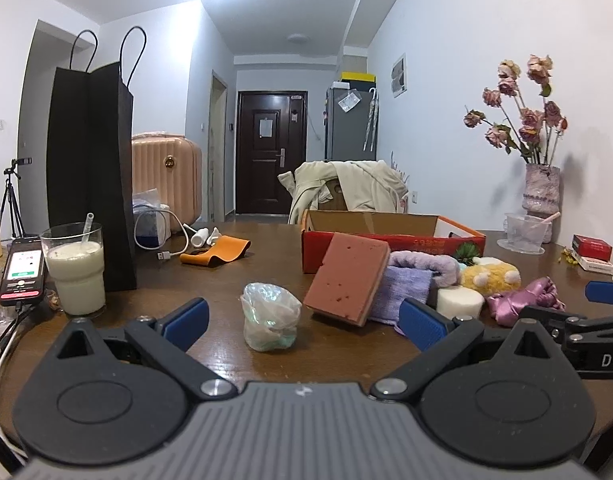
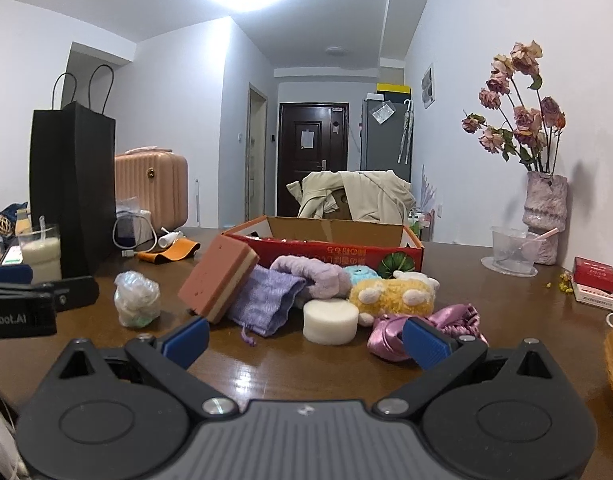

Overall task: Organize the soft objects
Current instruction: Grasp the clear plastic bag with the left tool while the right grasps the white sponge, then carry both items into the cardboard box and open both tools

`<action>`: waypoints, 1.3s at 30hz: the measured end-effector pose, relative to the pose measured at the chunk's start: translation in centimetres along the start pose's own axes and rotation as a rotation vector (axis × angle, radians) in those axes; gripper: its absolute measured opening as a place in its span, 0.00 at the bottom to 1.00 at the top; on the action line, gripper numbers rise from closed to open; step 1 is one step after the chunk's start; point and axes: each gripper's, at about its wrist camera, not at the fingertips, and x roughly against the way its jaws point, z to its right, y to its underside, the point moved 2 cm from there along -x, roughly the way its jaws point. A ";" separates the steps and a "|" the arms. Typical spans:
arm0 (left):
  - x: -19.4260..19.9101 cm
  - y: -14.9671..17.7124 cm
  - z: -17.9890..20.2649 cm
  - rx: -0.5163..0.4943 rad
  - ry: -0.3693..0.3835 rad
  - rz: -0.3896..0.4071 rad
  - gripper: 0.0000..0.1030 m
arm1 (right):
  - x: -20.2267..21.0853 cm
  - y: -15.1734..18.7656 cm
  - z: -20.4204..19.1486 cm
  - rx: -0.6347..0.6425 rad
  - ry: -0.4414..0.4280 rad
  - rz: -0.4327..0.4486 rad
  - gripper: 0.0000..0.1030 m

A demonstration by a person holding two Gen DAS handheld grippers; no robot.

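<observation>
Soft things lie on the brown table in front of an open red cardboard box (image 1: 390,242) (image 2: 330,249). A red-brown sponge (image 1: 348,282) (image 2: 218,280) leans on a purple cloth (image 1: 406,290) (image 2: 264,300). Beside them lie a purple headband (image 2: 314,274), a white round sponge (image 1: 460,302) (image 2: 331,320), a yellow plush toy (image 1: 491,276) (image 2: 392,296) and pink satin fabric (image 1: 524,298) (image 2: 446,320). A crumpled plastic bag (image 1: 271,316) (image 2: 136,298) sits apart on the left. My left gripper (image 1: 304,322) is open just before the bag. My right gripper (image 2: 306,338) is open and empty before the white sponge.
A glass of milky drink (image 1: 76,270), a phone (image 1: 22,270) and a tall black paper bag (image 1: 92,184) stand at the left. An orange strap (image 1: 216,252) and cable lie behind. A vase of dried roses (image 2: 544,216), a plastic bowl (image 2: 512,250) and red packets (image 2: 594,280) are right.
</observation>
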 end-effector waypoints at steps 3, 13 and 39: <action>-1.9 -0.7 -0.9 0.028 0.009 -0.011 1.00 | -2.1 -0.5 0.5 -0.037 -0.016 -0.029 1.00; -11.8 -1.5 -3.0 0.050 -0.048 -0.202 0.97 | -10.7 -1.6 3.8 -0.034 -0.011 -0.172 0.97; -7.7 -4.7 3.1 0.038 -0.014 -0.170 0.35 | -6.4 -1.4 7.1 -0.025 -0.274 -0.228 0.49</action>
